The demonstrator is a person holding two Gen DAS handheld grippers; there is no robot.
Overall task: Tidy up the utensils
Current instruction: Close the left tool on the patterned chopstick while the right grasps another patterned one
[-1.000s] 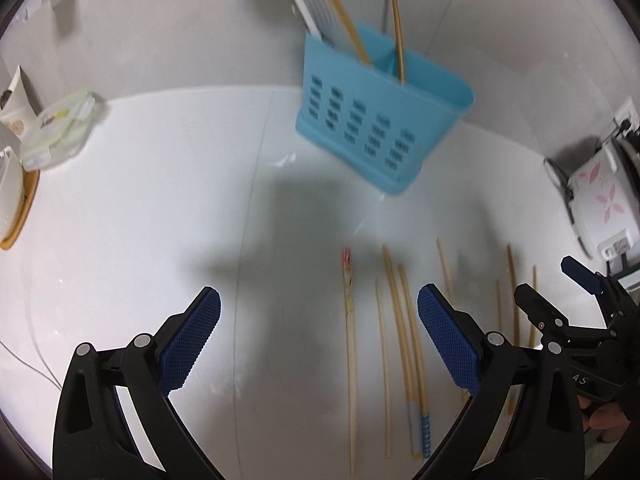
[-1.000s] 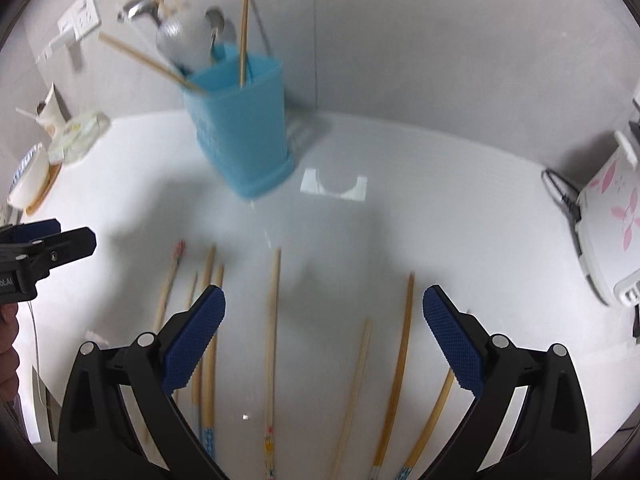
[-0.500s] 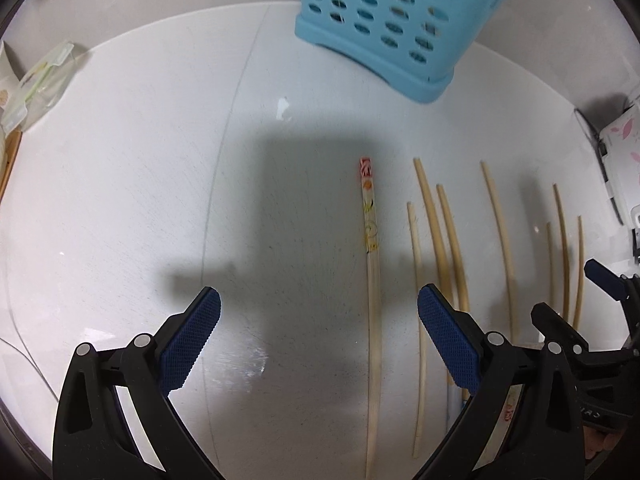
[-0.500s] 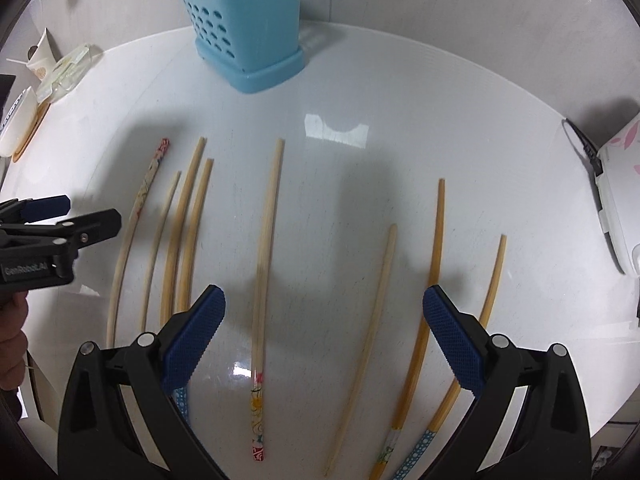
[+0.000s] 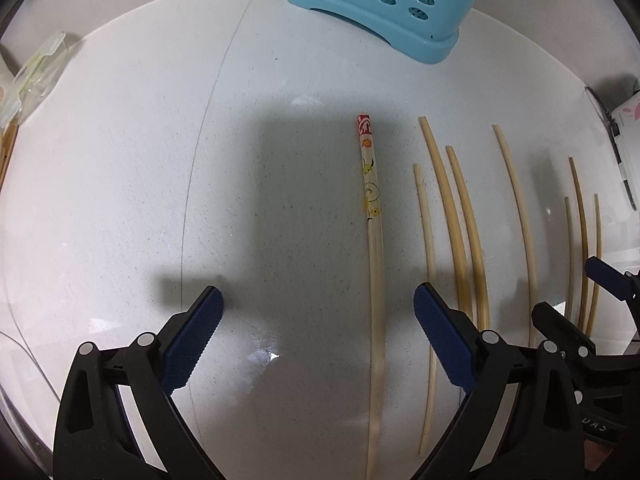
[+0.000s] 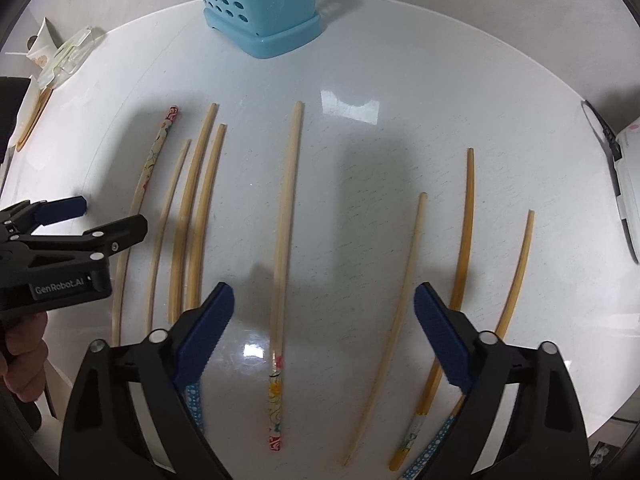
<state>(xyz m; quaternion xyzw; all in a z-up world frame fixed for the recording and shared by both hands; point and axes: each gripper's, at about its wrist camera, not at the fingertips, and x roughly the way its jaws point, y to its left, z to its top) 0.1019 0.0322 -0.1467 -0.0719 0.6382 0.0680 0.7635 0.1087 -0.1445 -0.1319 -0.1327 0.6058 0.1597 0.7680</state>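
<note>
Barely started, judging by the layout: eight chopsticks lying loose on the white worktop [image 6: 360, 200], none lifted. Leftmost is the patterned chopstick [image 5: 370, 208] with the red end, then a plain thin one [image 6: 168, 224], a close pair [image 6: 196, 216] almost touching, a long one with a floral end [image 6: 284, 240] near the middle, and three more [image 6: 464, 232] off to the right, well apart from the rest. Blue perforated holder [image 6: 260, 8] standing at the far edge of the worktop, beyond the chopstick tips; its top is cut off in both views, so cannot tell what is already inside. Left gripper [image 5: 316, 340] low over the worktop, pointing straight down, jaws wide apart, empty; the patterned chopstick runs between the pads, nearer the right-hand one, no contact visible. Right gripper [image 6: 324, 340] also pointing steeply down, jaws closing but still wide, straddling the floral-end chopstick and the thin plain one [image 6: 400, 320] beside it, pads not pressing on either. Probably two simultaneous first picks in progress. Remaining: grasp, carry to the holder, drop in upright, repeat for every stick on the worktop. Clutter at the left edge, a clear lidded container [image 5: 36, 76], and a white appliance [image 6: 628, 184] at the right edge look irrelevant to the job.
</note>
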